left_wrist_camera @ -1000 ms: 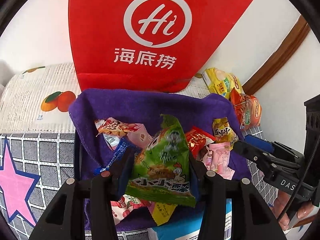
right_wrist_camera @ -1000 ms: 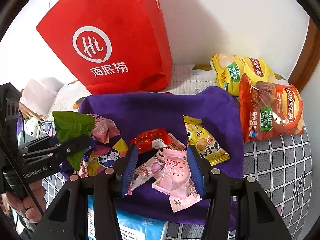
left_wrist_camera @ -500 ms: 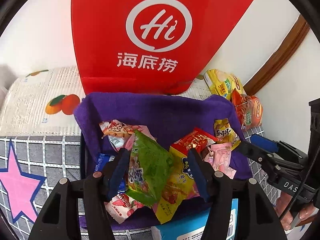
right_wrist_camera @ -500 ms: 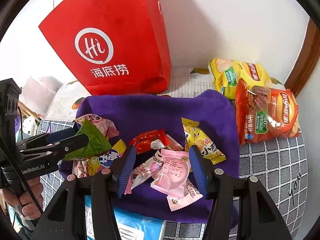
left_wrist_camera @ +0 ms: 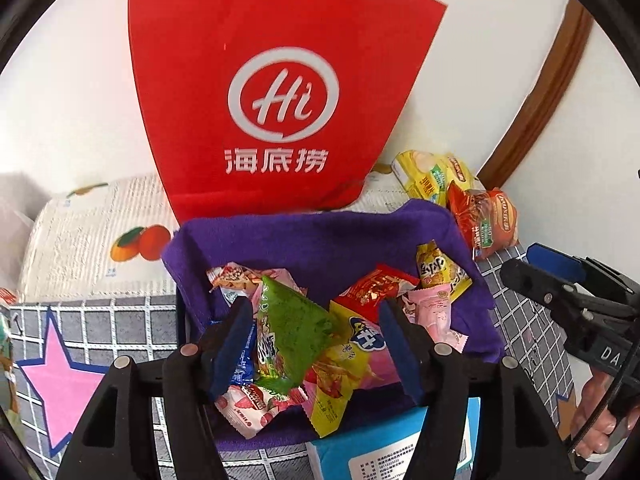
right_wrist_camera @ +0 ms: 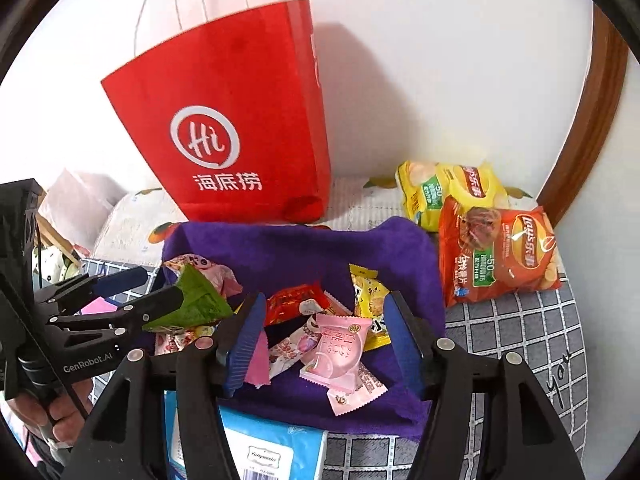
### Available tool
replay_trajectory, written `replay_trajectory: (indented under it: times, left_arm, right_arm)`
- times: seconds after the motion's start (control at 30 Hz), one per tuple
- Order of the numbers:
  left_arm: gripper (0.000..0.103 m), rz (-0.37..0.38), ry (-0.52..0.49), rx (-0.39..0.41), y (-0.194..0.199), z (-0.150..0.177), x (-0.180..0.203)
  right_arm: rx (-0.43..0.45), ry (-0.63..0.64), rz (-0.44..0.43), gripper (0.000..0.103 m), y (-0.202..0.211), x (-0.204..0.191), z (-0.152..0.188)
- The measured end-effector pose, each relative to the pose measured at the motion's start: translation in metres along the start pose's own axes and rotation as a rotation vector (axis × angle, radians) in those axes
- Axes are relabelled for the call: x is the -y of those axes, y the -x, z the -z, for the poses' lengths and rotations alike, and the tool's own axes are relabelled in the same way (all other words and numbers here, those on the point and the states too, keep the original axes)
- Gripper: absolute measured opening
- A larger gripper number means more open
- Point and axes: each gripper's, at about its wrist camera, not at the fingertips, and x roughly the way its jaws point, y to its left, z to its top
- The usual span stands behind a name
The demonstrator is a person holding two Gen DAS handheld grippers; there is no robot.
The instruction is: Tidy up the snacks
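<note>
Both grippers are opening over the purple-lined basket (left_wrist_camera: 320, 240) so the snacks collect there. The left gripper (left_wrist_camera: 316, 344) releases the green packet (left_wrist_camera: 292, 336) onto the pile; the right gripper (right_wrist_camera: 324, 344) grips nothing, pink packet (right_wrist_camera: 336, 352) lying loose below.

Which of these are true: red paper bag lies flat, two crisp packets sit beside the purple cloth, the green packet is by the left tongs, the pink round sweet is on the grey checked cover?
1. The red paper bag lies flat. False: it stands upright against the wall.
2. Two crisp packets, yellow and orange, sit beside the purple cloth. True.
3. The green packet is between the opening left tongs. True.
4. The pink round sweet lies on the grey checked cover. False: it lies on the purple cloth.
</note>
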Motion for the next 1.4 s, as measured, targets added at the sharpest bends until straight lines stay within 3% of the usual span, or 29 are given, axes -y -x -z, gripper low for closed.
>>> replay_trajectory:
  times: [0.2,0.33,0.57,0.83,0.9,0.97,1.2,1.4]
  left_arm:
    - [0.069,-0.009,-0.026,0.036,0.023,0.001,0.008]
    - [0.072,0.009,-0.038,0.035,0.034,0.004,0.014]
    - [0.075,0.023,-0.038,0.033,0.057,0.027,0.026]
    - [0.078,-0.027,-0.047,0.101,0.116,0.08,0.032]
    - [0.084,-0.034,-0.044,0.129,0.132,0.093,0.034]
    - [0.097,-0.047,-0.046,0.166,0.149,0.111,0.037]
    - [0.098,-0.148,-0.074,0.196,0.183,0.157,0.05]
    - [0.098,-0.106,-0.033,0.196,0.207,0.182,0.05]
  right_arm:
    - [0.017,-0.012,0.002,0.062,0.018,-0.011,0.01]
    - [0.059,-0.014,0.031,0.08,0.039,-0.017,0.028]
    - [0.115,-0.053,0.099,0.092,0.083,-0.017,0.068]
    - [0.151,-0.074,0.146,0.097,0.124,-0.037,0.124]
    - [0.157,-0.082,0.152,0.098,0.134,-0.042,0.138]
    - [0.158,-0.082,0.155,0.098,0.144,-0.048,0.15]
    - [0.182,-0.111,0.17,0.099,0.184,-0.063,0.193]
    - [0.185,-0.113,0.18,0.099,0.203,-0.07,0.22]
